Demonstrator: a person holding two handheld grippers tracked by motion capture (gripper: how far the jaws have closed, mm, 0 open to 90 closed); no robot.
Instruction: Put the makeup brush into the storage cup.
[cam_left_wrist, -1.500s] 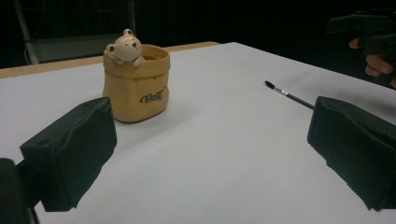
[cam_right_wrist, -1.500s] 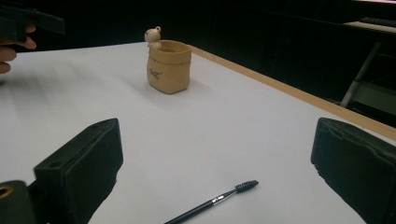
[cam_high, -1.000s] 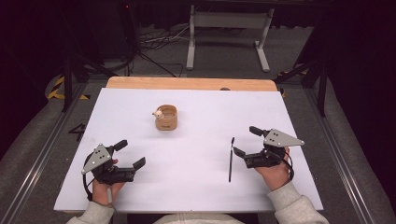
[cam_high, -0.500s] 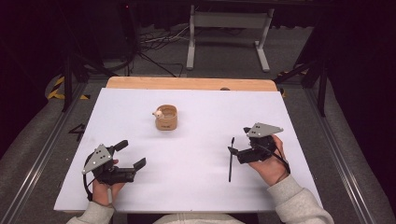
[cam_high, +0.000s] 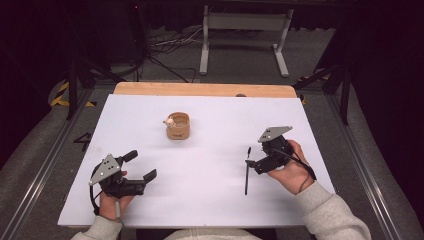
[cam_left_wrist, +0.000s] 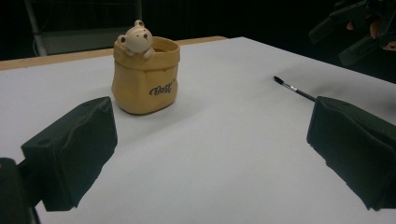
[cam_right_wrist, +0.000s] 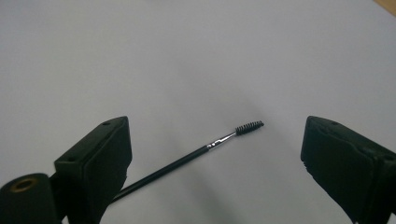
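Your right gripper (cam_high: 248, 162) has swung in over the black brush (cam_high: 247, 172) since a second ago, its fingers narrowing slightly. Left to right now: your left gripper (cam_high: 140, 165) gapes empty; the brush lies flat on the bench (cam_high: 210, 200) between wide-open right fingers, untouched.

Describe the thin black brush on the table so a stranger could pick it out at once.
Start at the white table and go to its right half, beside the right gripper, whose jaws stand open around it. There lies the brush: a thin black wand with a small spiral bristle tip. Its only neighbour is a squat tan pot with a bear figure, farther back.
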